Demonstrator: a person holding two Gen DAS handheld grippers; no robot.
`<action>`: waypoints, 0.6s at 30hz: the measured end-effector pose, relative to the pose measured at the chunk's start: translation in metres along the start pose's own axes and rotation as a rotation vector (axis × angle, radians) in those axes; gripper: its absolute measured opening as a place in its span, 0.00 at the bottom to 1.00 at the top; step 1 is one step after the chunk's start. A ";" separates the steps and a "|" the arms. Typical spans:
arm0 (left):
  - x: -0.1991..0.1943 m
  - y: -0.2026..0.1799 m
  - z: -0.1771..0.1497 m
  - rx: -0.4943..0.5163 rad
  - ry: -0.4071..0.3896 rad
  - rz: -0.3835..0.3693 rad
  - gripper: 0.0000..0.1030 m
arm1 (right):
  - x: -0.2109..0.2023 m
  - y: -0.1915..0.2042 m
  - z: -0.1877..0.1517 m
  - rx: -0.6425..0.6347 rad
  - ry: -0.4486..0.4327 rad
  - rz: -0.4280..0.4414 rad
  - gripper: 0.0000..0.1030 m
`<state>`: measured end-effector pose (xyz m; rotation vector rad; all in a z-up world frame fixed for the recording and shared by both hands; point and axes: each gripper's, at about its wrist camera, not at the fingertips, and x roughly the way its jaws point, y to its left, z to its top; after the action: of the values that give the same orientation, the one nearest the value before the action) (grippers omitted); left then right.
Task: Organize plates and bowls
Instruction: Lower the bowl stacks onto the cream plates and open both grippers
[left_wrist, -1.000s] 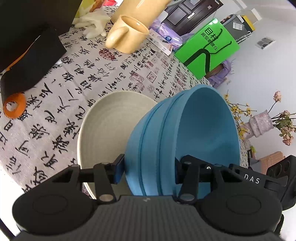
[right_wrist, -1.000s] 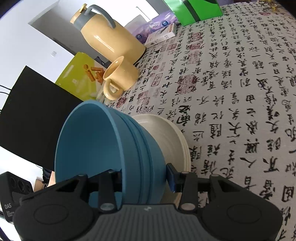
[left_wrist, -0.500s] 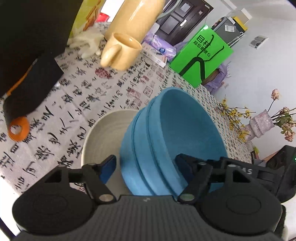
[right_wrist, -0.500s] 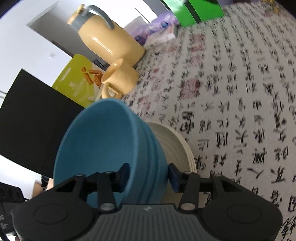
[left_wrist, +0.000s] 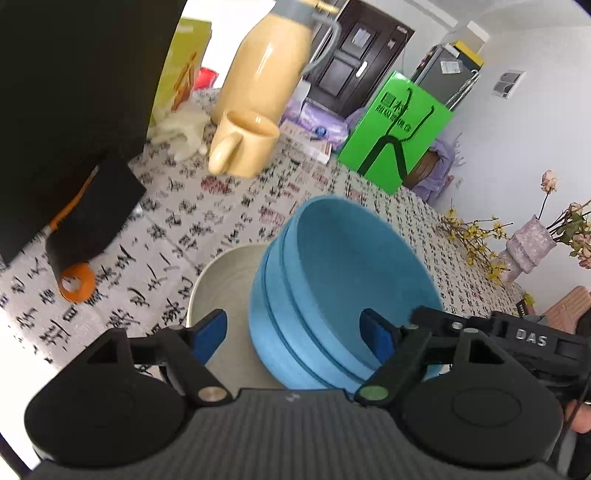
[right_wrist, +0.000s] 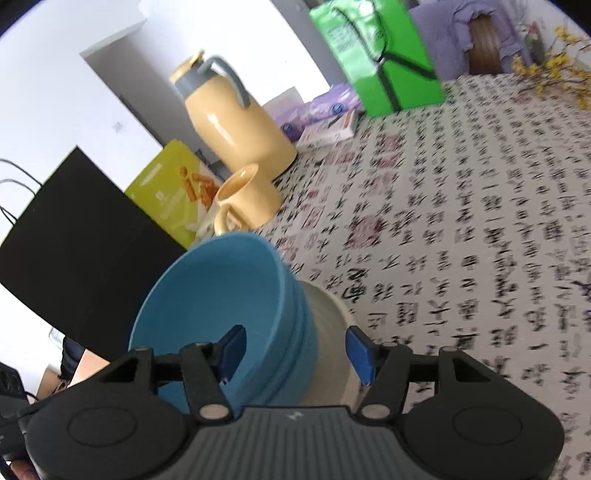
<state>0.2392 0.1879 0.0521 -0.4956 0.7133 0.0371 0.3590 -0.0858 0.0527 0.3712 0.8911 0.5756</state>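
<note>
A stack of nested blue bowls (left_wrist: 343, 291) sits on a stack of cream plates (left_wrist: 225, 280) on the calligraphy-print tablecloth. My left gripper (left_wrist: 295, 334) is open, its blue pads wide on either side of the bowls' near rim, not touching. In the right wrist view the blue bowls (right_wrist: 221, 306) rest on the cream plates (right_wrist: 328, 321). My right gripper (right_wrist: 297, 352) is open, one pad inside the bowl rim and the other over the plates.
A yellow mug (left_wrist: 243, 147) and a yellow thermos jug (left_wrist: 266, 62) stand behind the stack. A black bag (left_wrist: 74, 92), an orange ring (left_wrist: 75, 282), a green box (left_wrist: 399, 129) and a flower vase (left_wrist: 524, 243) surround it.
Both grippers opened and let go of the blue bowls, which now sit flat on the plates. Both grippers have drawn back and tilted up.
</note>
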 end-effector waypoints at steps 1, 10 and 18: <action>-0.004 -0.004 -0.001 0.013 -0.017 0.007 0.79 | -0.007 -0.002 -0.001 -0.001 -0.017 -0.008 0.59; -0.027 -0.047 -0.021 0.155 -0.111 0.004 0.84 | -0.080 -0.032 -0.025 -0.030 -0.215 -0.178 0.69; -0.032 -0.091 -0.044 0.309 -0.183 0.018 0.91 | -0.130 -0.059 -0.060 -0.077 -0.356 -0.400 0.79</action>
<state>0.2054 0.0919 0.0824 -0.1864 0.5316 -0.0110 0.2649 -0.2078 0.0670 0.2074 0.5751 0.1648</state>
